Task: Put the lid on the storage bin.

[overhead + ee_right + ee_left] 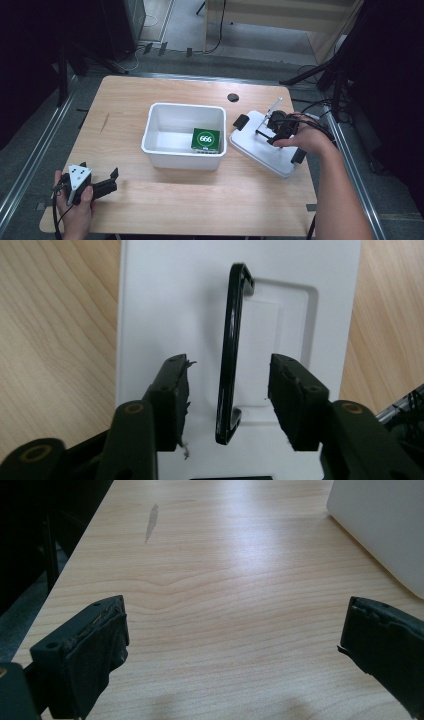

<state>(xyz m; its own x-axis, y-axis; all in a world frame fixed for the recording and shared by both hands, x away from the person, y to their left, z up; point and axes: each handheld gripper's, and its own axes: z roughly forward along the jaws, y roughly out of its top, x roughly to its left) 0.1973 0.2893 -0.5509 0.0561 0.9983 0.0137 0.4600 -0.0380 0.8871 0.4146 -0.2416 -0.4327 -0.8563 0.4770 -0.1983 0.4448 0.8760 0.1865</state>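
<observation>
A white open bin [183, 149] stands mid-table with a green box marked 666 [205, 140] inside it. To its right lies the bin's white lid [264, 150] with black clips and a raised black handle [231, 355]. My right gripper [229, 395] hovers over the lid, open, one jaw on each side of the handle without touching it. In the high view the right gripper [272, 131] sits above the lid's middle. My left gripper [102, 184] rests open near the table's front left corner, with bare wood between its jaws [235, 645].
The wooden table [125, 100] has a dark round hole [233, 97] near its far edge. A corner of the white bin [385, 525] shows at the upper right of the left gripper view. Metal rails and dark stands flank the table.
</observation>
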